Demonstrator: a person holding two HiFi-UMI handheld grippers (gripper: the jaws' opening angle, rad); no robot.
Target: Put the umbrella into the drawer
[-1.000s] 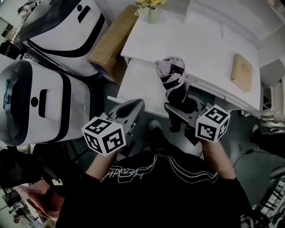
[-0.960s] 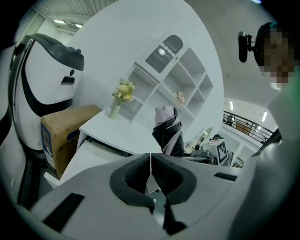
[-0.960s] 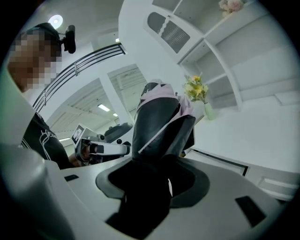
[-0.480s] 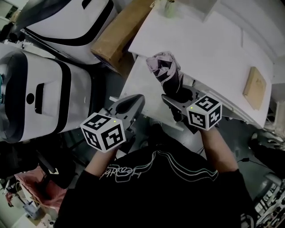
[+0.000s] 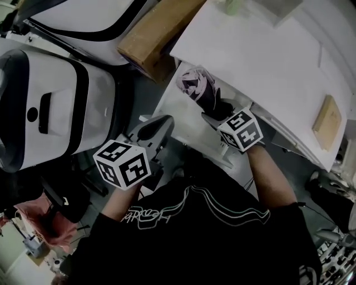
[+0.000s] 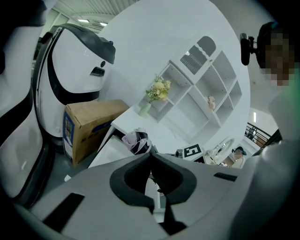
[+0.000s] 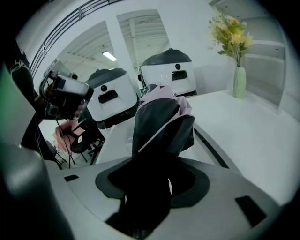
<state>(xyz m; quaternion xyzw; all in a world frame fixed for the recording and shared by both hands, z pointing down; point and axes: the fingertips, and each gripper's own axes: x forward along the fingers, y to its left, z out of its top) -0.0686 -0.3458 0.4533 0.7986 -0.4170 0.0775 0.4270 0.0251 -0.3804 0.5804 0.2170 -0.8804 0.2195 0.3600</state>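
While folded, umbrella (image 7: 158, 125) within right tool (image 7: 152, 174).

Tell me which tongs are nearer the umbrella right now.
Right. The right tongs are shut on the umbrella, at its dark end. The left tongs hang shut and empty to its left, not touching it.

Your inventory, by count:

- Grippers in your hands: two, the left gripper (image 5: 159, 127) and the right gripper (image 5: 213, 114).
- Marker cubes: two, a left cube (image 5: 122, 165) and a right cube (image 5: 241, 129).
- Umbrella (image 5: 197, 89): one, folded.
- Drawer (image 5: 173, 111): one, standing open.
- White desk (image 5: 261, 50): one.
- Large white-and-black machines beside you: two, the near machine (image 5: 55, 106) and the far machine (image 5: 83, 11).
- Cardboard box (image 5: 153, 33): one.
- Brown book (image 5: 326, 119): one.
- Green vase (image 7: 239, 82): one, with one bunch of flowers (image 7: 229, 30).
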